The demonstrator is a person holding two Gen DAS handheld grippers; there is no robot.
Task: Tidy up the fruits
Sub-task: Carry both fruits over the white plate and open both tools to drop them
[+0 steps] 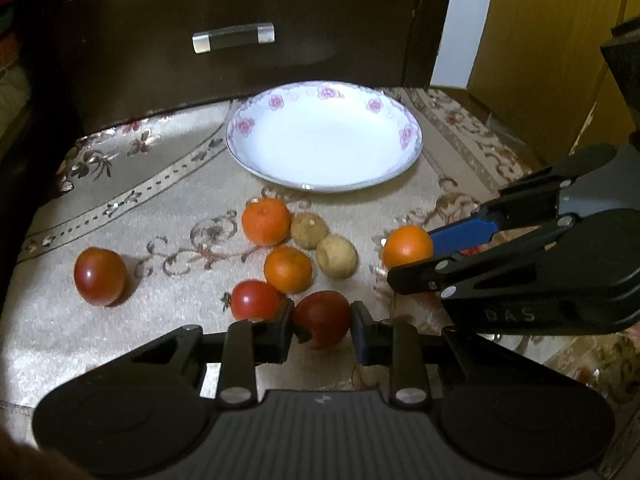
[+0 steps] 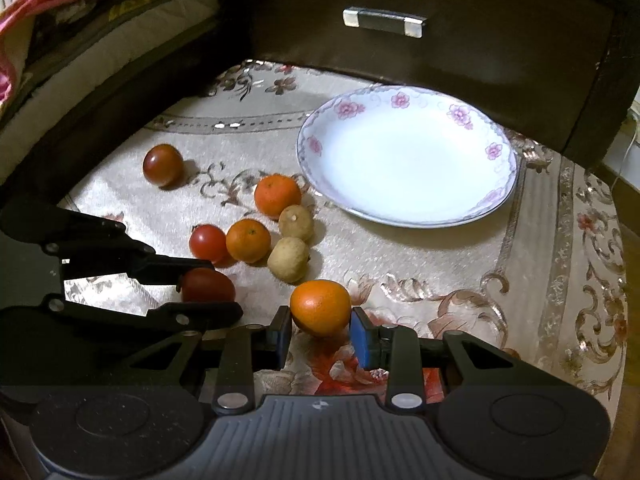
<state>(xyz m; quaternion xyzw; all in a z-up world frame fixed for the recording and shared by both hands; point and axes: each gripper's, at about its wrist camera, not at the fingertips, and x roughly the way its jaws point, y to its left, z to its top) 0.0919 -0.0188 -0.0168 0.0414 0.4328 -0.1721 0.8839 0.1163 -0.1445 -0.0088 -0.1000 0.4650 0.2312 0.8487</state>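
Note:
A white floral plate [image 1: 404, 136] [image 2: 500, 196] stands empty at the back of the patterned cloth. My left gripper [image 1: 322, 322] is closed around a dark red tomato [image 1: 322, 316] [image 2: 210, 285] that rests on the cloth. My right gripper [image 2: 322, 330] [image 1: 416, 250] is closed around an orange [image 2: 320, 306] [image 1: 406, 245], also on the cloth. Loose fruit lies between: two oranges [image 1: 266, 221] [image 1: 287, 269], two pale brown round fruits [image 1: 308, 230] [image 1: 337, 256], a small tomato [image 1: 254, 300] and a tomato far left [image 1: 100, 276].
A dark wooden drawer front with a metal handle [image 1: 233, 37] rises behind the plate. Folded bedding [image 2: 60, 20] lies at the left in the right wrist view. A yellow wooden panel [image 1: 540, 40] stands at the right. The cloth's edge drops off at the right.

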